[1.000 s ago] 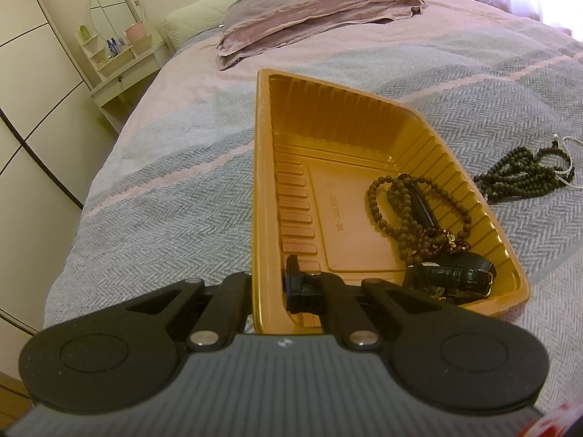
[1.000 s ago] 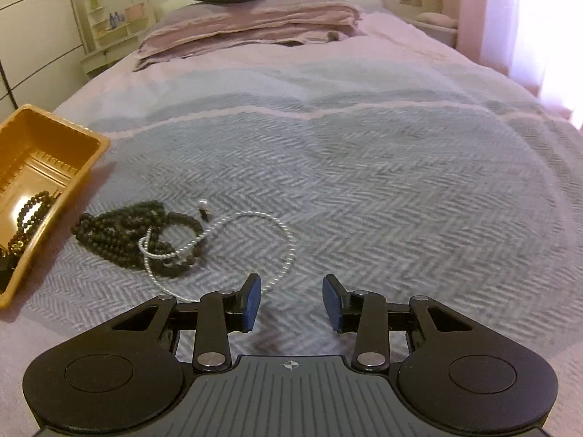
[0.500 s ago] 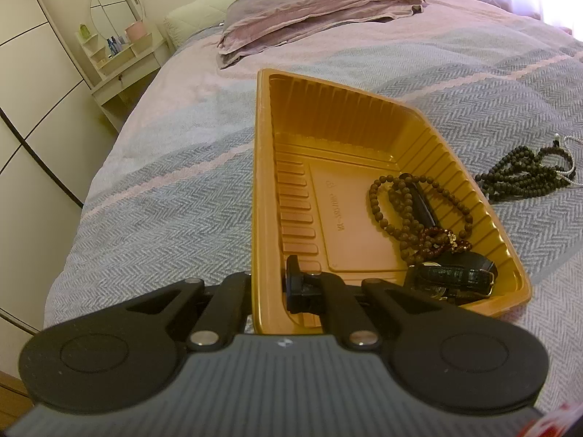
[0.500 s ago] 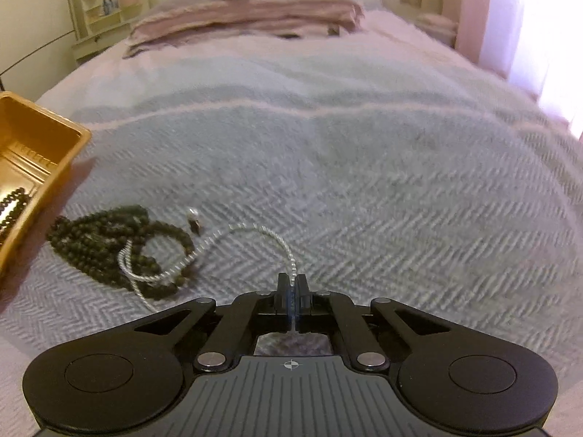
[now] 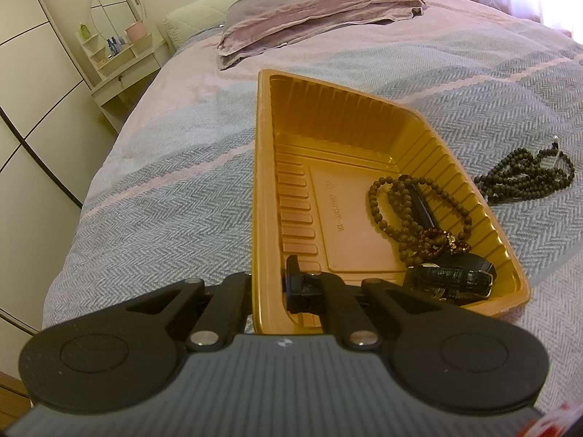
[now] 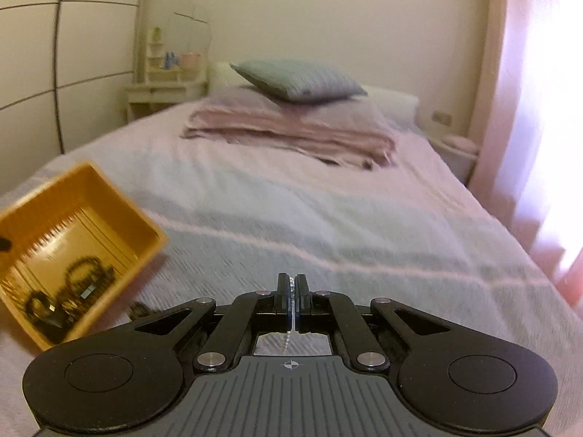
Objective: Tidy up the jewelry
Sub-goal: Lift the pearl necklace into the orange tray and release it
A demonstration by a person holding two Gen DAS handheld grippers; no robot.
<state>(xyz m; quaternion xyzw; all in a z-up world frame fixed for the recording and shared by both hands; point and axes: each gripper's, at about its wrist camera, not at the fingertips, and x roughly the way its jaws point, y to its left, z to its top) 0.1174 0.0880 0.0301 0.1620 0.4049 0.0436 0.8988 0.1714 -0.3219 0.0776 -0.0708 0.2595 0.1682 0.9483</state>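
Observation:
An orange plastic tray (image 5: 346,116) lies on the bed. My left gripper (image 5: 269,287) is shut on the tray's near left wall, one finger inside, one outside. In the tray lie a brown bead necklace (image 5: 408,211) and a black watch (image 5: 452,276). A dark bead necklace (image 5: 528,178) lies on the blanket right of the tray. My right gripper (image 6: 291,291) is shut on a white pearl necklace (image 6: 289,327), whose strand hangs down between the fingers. It is lifted above the bed, right of the tray (image 6: 120,200).
The grey herringbone blanket (image 5: 164,200) covers the bed. Folded pink bedding (image 6: 291,134) and a green pillow (image 6: 298,80) lie at the head. A small vanity (image 5: 120,54) stands left of the bed, a white wardrobe (image 5: 32,109) further left, a curtain (image 6: 539,109) at the right.
My right gripper closed on the pearl necklace, then lifted it off the blanket and tilted up. The left gripper keeps its hold on the tray, unmoved.

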